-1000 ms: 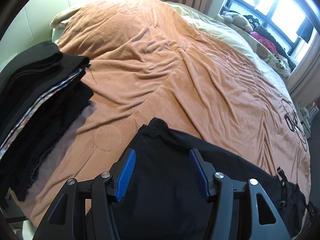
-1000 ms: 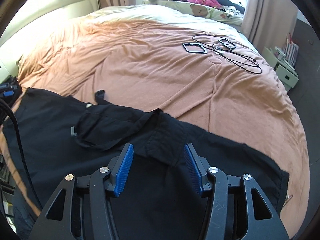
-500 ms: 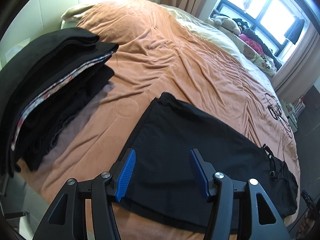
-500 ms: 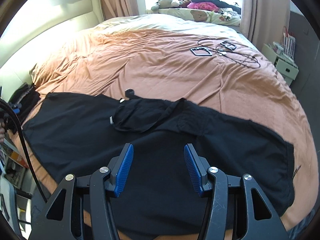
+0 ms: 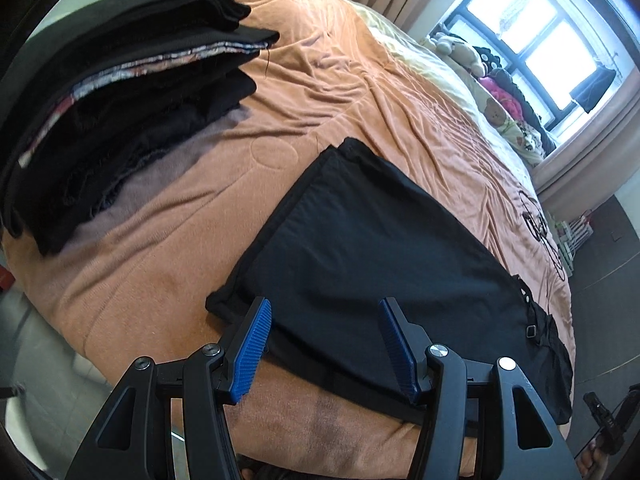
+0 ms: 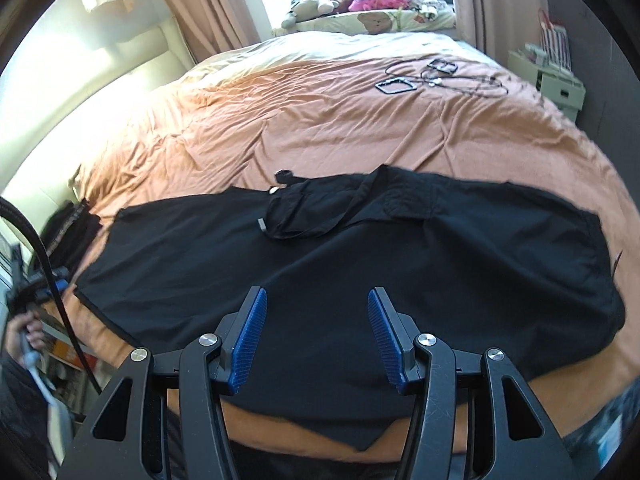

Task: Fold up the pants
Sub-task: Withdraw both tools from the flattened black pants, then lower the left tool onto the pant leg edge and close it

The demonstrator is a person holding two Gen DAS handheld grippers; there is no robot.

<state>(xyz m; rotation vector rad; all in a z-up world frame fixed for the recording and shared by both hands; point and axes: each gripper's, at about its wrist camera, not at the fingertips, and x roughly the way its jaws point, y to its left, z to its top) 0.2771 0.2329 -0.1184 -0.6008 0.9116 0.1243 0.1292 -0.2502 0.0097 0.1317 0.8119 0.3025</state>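
Between the blue pads of the left tool [image 5: 324, 344], which are spread wide with nothing gripped, the near hem edge of the black pants [image 5: 380, 248] is seen lying flat on the bed. The right tool [image 6: 316, 336] is likewise held open and empty, raised above the near edge of the same pants [image 6: 340, 272].

Ahead of both tools the pants are spread lengthwise across the orange bedspread [image 6: 320, 120], close to the near edge of the bed. From the layered edges at the hem the legs appear to be laid one upon the other, so a first lengthwise fold is judged done. A strap and pocket section [image 6: 304, 216] at mid-length is bunched and not smoothed. The crosswise folds are not yet made; it is judged that the ends are to be gripped next and brought over.

Further out, to the left of the left tool, a stack of folded dark clothes [image 5: 120, 92] rests on the bedspread, apart from the pants. Far ahead of the right tool, cables and small frames [image 6: 432, 76] lie on the bed, and soft toys [image 6: 308, 10] are seen by the window.
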